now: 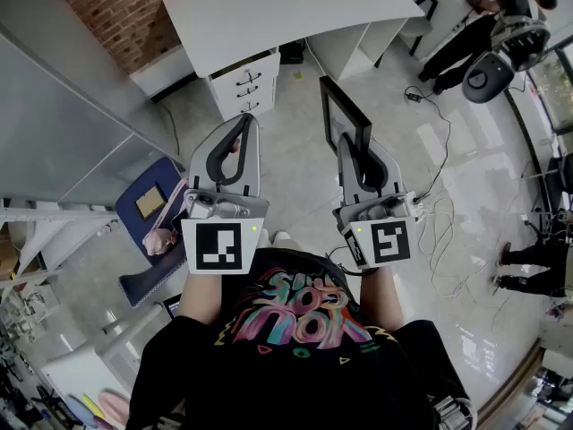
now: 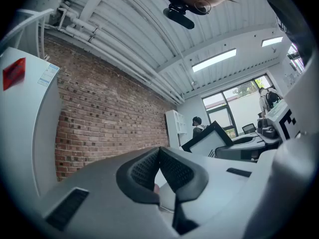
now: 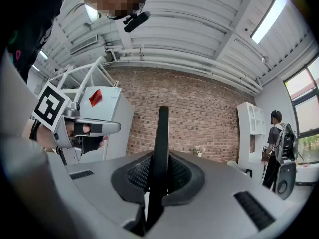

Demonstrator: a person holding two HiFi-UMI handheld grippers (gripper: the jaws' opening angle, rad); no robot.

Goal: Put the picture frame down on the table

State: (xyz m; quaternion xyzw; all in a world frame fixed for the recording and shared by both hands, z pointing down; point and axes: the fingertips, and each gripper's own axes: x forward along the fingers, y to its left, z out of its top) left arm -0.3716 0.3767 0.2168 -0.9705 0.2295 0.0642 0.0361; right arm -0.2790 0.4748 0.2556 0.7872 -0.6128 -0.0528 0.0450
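A black picture frame (image 1: 344, 115) stands upright over the floor, held by its edge in my right gripper (image 1: 352, 148). In the right gripper view the frame (image 3: 160, 148) shows edge-on as a thin black bar pinched between the pads. My left gripper (image 1: 240, 131) is beside it at the same height, jaws shut with nothing between them. In the left gripper view its pads (image 2: 159, 171) meet, and the frame (image 2: 212, 139) appears off to the right. The white table (image 1: 277, 7) lies ahead of both grippers.
A white drawer unit (image 1: 246, 83) stands under the table. A blue chair (image 1: 152, 227) with a pink toy sits at the left. Cables (image 1: 443, 222) trail over the glossy floor at the right. A person (image 1: 483, 25) stands at the far right.
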